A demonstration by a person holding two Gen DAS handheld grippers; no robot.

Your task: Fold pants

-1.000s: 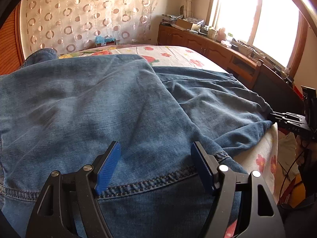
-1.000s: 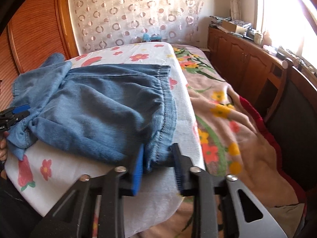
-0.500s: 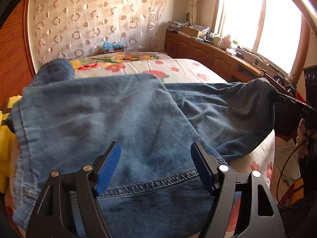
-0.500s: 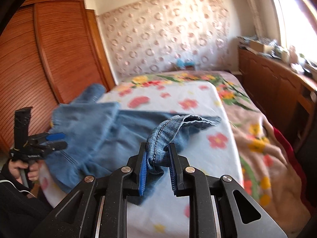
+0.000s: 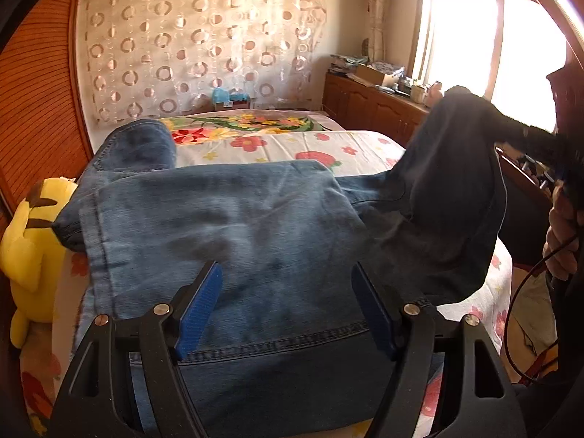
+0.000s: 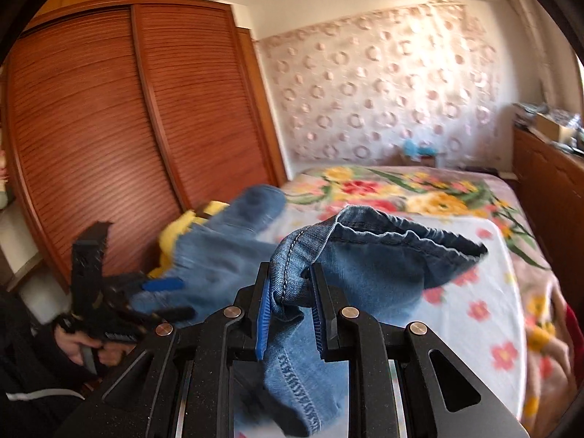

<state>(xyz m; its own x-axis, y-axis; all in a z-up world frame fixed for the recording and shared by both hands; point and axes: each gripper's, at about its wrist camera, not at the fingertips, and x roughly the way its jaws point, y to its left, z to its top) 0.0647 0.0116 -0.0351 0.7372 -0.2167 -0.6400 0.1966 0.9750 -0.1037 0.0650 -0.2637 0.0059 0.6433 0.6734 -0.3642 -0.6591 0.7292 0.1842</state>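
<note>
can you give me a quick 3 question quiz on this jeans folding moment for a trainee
1. True or false: the right gripper is shut on the jeans.
2. What is the state of the left gripper? A) shut on the hem B) open above the denim C) holding the yellow toy
3. Fill the blank: the yellow plush toy sits at the bed's ____ edge in the left wrist view.

Key
1. True: its blue pads pinch a stitched edge that is lifted off the bed.
2. B: the fingers stand wide apart with denim lying beneath them.
3. Left, beside the wooden wardrobe.
</note>
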